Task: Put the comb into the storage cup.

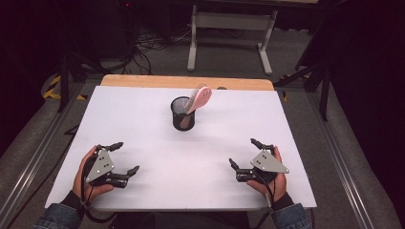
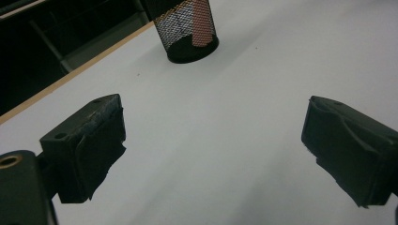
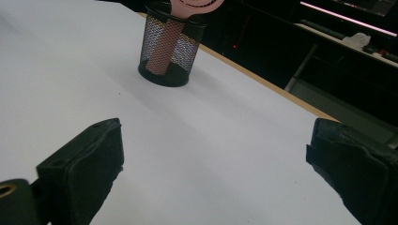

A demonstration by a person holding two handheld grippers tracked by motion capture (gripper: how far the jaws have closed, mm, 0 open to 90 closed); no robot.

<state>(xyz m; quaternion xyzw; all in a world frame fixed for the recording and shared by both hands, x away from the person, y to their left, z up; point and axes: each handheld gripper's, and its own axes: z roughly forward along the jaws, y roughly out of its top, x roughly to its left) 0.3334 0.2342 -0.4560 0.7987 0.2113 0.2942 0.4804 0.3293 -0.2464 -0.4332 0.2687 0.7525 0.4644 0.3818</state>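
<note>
Mesh cup (image 1: pixel 183 114) with pink brush (image 1: pixel 199 98), table (image 1: pixel 143 109) centre; left gripper (image 1: pixel 125 157) at 7 o'clock, right gripper (image 1: pixel 243 153) at 5 o'clock, both jaws wide apart, empty.

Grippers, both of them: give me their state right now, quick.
Left gripper: open, fingers wide apart, holding nothing.
Right gripper: open, fingers wide apart, holding nothing.

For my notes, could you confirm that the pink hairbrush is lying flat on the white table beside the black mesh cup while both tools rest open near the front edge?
Not quite: the high view shows the pink hairbrush standing in the black mesh cup, leaning over its rim. Both tools, left and right, do rest open near the front edge.
</note>
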